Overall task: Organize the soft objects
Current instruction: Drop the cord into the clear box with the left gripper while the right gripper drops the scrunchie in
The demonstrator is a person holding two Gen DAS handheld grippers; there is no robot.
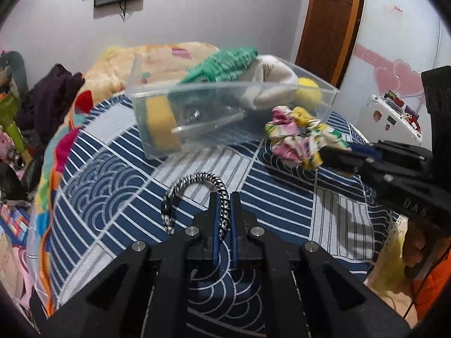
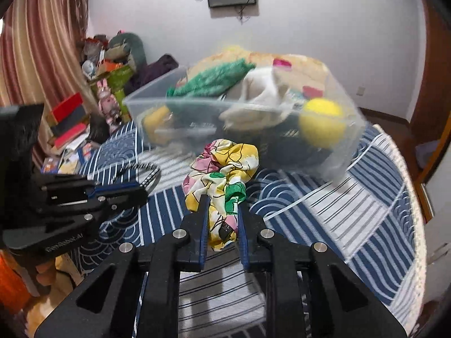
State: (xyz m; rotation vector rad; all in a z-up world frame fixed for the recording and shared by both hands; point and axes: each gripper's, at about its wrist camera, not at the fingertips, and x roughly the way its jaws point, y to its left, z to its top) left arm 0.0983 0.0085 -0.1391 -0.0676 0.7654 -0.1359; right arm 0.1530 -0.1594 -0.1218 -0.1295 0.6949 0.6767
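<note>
Scrunchie (image 2: 222, 180) pinched in right gripper (image 2: 222, 217) jaws, braided band (image 1: 197, 194) clamped in left gripper (image 1: 224, 214); clear bin (image 1: 225, 107) ahead; either may snag on its rim

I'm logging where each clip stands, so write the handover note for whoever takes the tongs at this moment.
Left tongs: shut on the black-and-white braided cord, over the blue patterned bedspread.
Right tongs: shut on the floral scrunchie, just short of the clear bin.
Done: green cloth, white cloth, yellow ball and yellow sponge are in the bin.
Left: drop cord and scrunchie in.
</note>
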